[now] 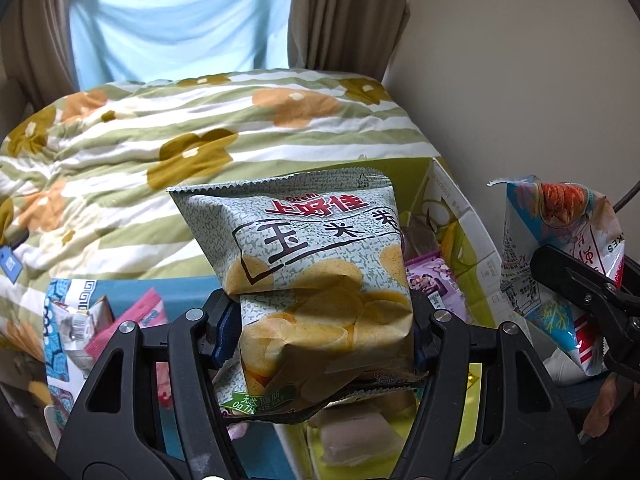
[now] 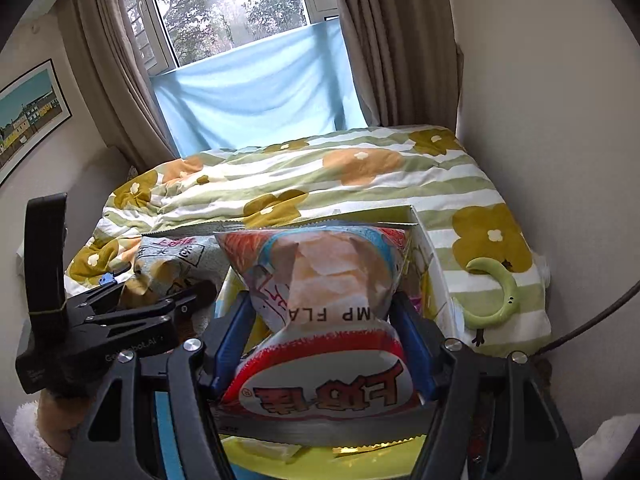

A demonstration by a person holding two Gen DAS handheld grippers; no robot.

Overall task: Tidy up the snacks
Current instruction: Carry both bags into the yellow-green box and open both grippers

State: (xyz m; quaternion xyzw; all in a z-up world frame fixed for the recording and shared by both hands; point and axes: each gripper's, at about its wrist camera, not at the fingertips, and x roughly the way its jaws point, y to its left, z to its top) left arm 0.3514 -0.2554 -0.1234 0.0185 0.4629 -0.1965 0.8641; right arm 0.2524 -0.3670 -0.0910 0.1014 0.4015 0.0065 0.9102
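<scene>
Gripping two snack bags over the yellow-green box [image 1: 472, 240] at lower centre: left gripper [image 1: 324, 332] fingers clamping the corn chip bag [image 1: 316, 256], right gripper [image 2: 324, 344] fingers pinching the shrimp chip bag [image 2: 320, 280]. Lowering each gently, upright, avoiding crushing, likely serving best.

I judge this a home bedroom: bed with floral duvet [image 2: 320, 184], curtains [image 2: 116, 80], window [image 2: 236, 0], framed picture [image 2: 28, 116].

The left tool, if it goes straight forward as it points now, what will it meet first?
Probably the far wall of the yellow-green box, just behind the corn chip bag that the left tool holds; depth is unclear.
</scene>
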